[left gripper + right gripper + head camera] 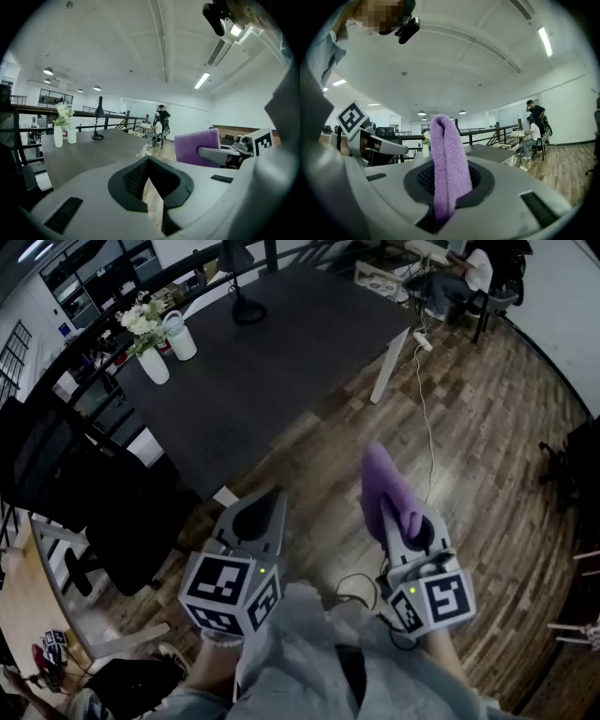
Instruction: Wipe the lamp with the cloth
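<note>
1. Approach step — no wiping yet.
2. Holding folded cloth (382,479) clamped in right gripper (394,517); left gripper (270,507) pinched closed on nothing.
3. Lamp (242,287) at far table (300,343) edge, well apart.
4. Next: walk in, lay cloth on lamp.

A purple cloth (446,164) of soft, fuzzy terry with a matt nap. The left gripper (272,498) and right gripper (384,509) have smooth, matt grey plastic shells. Their inner pads (423,178) are black with a fine ribbed grain. The table (281,343) has a dark, smooth, matt top on white painted legs. The floor (487,446) is wood parquet with a faint sheen. The lamp (246,307) looks matt black, and the vase (153,367) smooth white.
</note>
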The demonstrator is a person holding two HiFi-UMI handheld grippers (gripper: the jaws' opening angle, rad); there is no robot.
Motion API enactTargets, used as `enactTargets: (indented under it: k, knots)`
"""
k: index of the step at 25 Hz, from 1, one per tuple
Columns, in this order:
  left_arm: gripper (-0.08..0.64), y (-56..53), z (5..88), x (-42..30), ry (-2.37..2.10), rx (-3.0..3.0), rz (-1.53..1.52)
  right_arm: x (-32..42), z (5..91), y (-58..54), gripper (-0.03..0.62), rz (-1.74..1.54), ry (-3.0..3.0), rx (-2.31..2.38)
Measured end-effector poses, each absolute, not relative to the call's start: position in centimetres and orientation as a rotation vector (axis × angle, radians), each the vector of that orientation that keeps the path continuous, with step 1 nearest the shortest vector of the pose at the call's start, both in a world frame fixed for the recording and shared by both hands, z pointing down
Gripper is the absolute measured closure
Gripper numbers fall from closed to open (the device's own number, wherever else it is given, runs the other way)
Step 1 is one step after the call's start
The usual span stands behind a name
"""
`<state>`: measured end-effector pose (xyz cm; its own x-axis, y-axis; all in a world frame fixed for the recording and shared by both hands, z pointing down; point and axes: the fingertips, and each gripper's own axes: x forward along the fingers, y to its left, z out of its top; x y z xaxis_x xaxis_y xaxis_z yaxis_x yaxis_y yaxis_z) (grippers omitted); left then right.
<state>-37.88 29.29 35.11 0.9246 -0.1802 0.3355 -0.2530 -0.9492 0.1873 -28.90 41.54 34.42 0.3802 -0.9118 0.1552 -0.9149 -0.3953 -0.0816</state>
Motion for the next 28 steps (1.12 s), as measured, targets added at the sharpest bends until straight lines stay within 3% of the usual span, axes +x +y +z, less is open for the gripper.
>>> enactTargets:
  k: [28]
  knots:
    - [0.56,24.6,35.6,-38.2,-0.295,2.846,0.409,-27.8,34.6,38.5,0.543,0.242,-1.591,2.645]
